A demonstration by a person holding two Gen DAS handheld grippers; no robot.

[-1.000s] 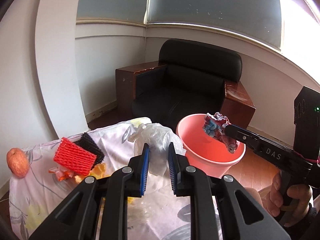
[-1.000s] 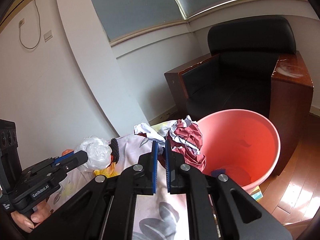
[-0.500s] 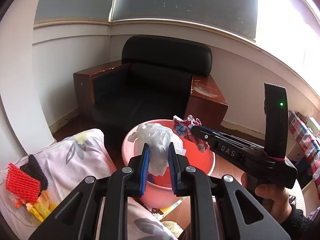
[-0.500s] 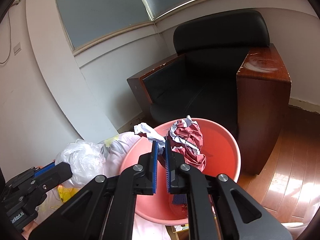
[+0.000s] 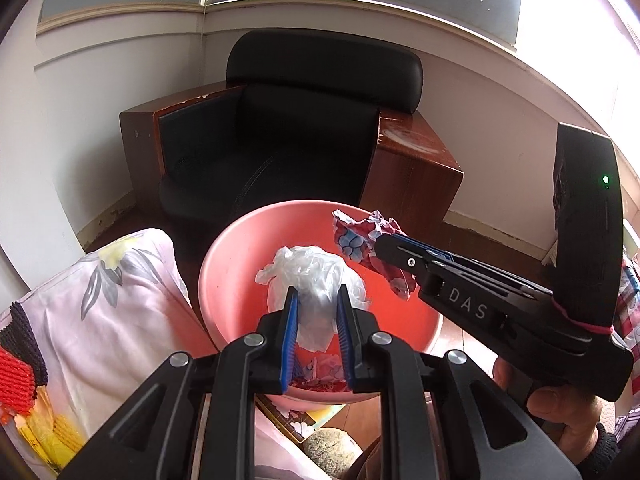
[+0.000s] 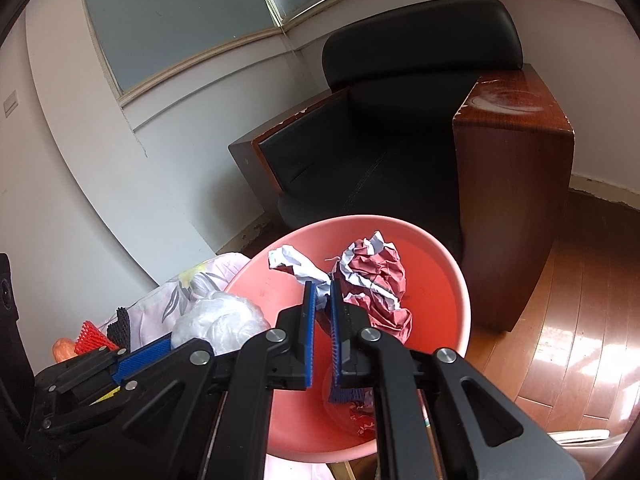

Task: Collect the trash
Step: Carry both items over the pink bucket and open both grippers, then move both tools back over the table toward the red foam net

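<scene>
Bucket (image 5: 224,264) fills my views now: a second ago the pink bucket sat off to the side past the floral-covered bench (image 5: 120,312), and now both of my claws hang over its mouth. Left claw (image 5: 316,314) is clamped on the clear plastic bag (image 5: 316,276), same grip as before; back then the bag hung over the bench, now it hangs over the bucket's middle. It's a crumpled, cloudy-white wad, bulging out above the blue pads (image 5: 289,336) and trailing down between them.

Right claw (image 6: 320,312) is pinched nearly closed on the crumpled paper (image 6: 372,276), as it was a second ago, and it has come from the bucket's near rim to over the opening. The paper is a red wrapper with white creases, one pale twisted tail sticking out left of the pads and the red bulk hanging right of them, over the bucket's inside. From the left camera I see the same wad showing a blue flower print, at the bucket's far right rim.

Some red scraps already lie at the bottom of the bucket. Left of the bucket, on the bench, the red mesh sleeve (image 6: 90,336) and the black one (image 6: 122,326) lie side by side. Behind the bucket stands the black armchair (image 5: 304,120).
</scene>
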